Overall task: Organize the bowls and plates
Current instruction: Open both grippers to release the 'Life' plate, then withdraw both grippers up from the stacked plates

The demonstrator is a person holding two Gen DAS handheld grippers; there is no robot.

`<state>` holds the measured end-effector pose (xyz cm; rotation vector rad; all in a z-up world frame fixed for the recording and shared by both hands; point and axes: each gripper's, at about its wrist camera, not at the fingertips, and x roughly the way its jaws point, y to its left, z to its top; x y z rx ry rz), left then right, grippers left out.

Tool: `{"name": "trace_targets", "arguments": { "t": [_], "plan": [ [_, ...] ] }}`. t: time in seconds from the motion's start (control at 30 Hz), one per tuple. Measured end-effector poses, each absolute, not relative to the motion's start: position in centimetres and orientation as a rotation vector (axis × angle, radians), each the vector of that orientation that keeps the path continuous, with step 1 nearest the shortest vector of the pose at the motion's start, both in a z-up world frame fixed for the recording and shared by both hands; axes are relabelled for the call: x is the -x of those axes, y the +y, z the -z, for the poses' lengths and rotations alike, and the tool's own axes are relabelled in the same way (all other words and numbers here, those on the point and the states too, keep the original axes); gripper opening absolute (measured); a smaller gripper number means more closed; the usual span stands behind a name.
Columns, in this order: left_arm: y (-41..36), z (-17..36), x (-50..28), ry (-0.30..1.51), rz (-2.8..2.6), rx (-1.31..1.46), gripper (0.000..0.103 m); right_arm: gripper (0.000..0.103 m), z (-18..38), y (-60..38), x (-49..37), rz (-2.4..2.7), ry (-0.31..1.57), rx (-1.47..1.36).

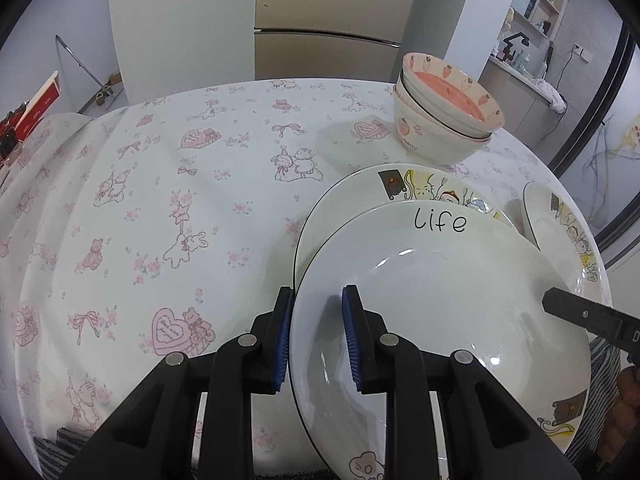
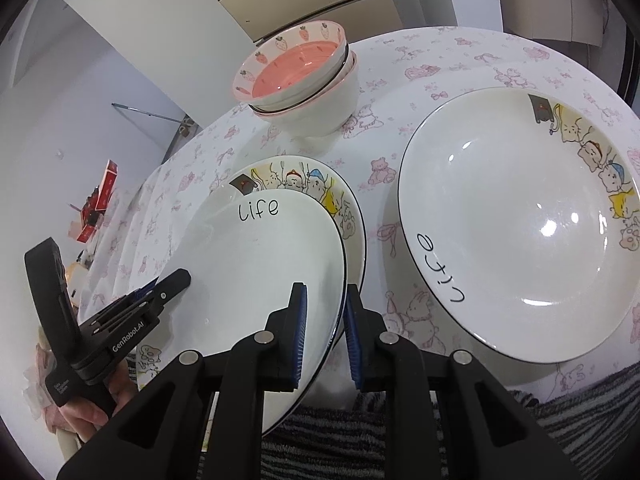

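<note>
A: Gripping from both sides now! The left gripper [image 1: 316, 336] has its blue-padded fingers [image 1: 282, 344] straddling the near-left rim of the top "Life" plate [image 1: 440, 304], narrowly parted, one pad above the rim and one below.

B: And the right gripper [image 2: 325, 336] does the same at the plate's opposite edge, at 5 o'clock on the plate in the right wrist view, fingers close-set around that rim. Whether either pair actually pinches, I cannot tell.

A: That plate sits tilted atop a second cartoon plate [image 2: 352, 216], overlapping it.

B: At 3 o'clock, well apart, a third cartoon plate [image 2: 520, 224] lies flat on the floral-clothed counter [image 1: 160, 184].

A: Up at 12 o'clock, the stacked strawberry bowls [image 2: 304, 80] stand nested, pink inside.
</note>
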<state>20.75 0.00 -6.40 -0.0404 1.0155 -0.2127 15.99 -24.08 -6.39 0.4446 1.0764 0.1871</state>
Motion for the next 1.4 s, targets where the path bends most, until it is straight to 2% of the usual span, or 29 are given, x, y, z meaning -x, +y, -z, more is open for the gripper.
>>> {"name": "trace_targets", "arguments": {
  "t": [0.2, 0.27, 0.4, 0.5, 0.57, 1.07, 1.2, 1.27, 1.4],
  "plan": [
    [-0.2, 6.4, -20.6, 1.006, 0.207, 0.030, 0.026, 0.019, 6.2, -23.8, -15.4, -0.173, 1.063, -0.431],
    [-0.2, 6.4, -20.6, 1.004, 0.205, 0.031, 0.026, 0.013, 6.2, -23.6, -15.2, -0.152, 1.054, -0.399],
    [-0.3, 6.1, -20.3, 0.982, 0.201, 0.008, 0.027, 0.011, 6.3, -23.2, -15.1, -0.105, 1.029, -0.348],
    [-0.4, 6.0, -20.0, 0.968, 0.200, -0.003, 0.034, 0.011, 6.3, -23.1, -15.1, -0.078, 1.011, -0.324],
    [-0.4, 6.0, -19.9, 0.969, 0.206, 0.001, 0.044, 0.010, 6.3, -23.3, -15.2, -0.059, 1.008, -0.320],
    [0.0, 5.4, -19.2, 0.939, 0.204, 0.004, 0.051, 0.012, 6.6, -22.1, -15.6, -0.029, 1.004, -0.246],
    [0.1, 5.3, -19.1, 0.929, 0.196, -0.004, 0.051, 0.019, 6.5, -21.6, -15.6, -0.049, 0.999, -0.196],
    [0.0, 5.3, -19.1, 0.929, 0.194, -0.006, 0.051, 0.027, 6.5, -21.4, -15.5, -0.070, 0.991, -0.194],
    [0.2, 4.9, -18.8, 0.905, 0.192, 0.004, 0.051, 0.036, 6.1, -20.9, -15.4, -0.092, 0.971, -0.176]
  ]
}}
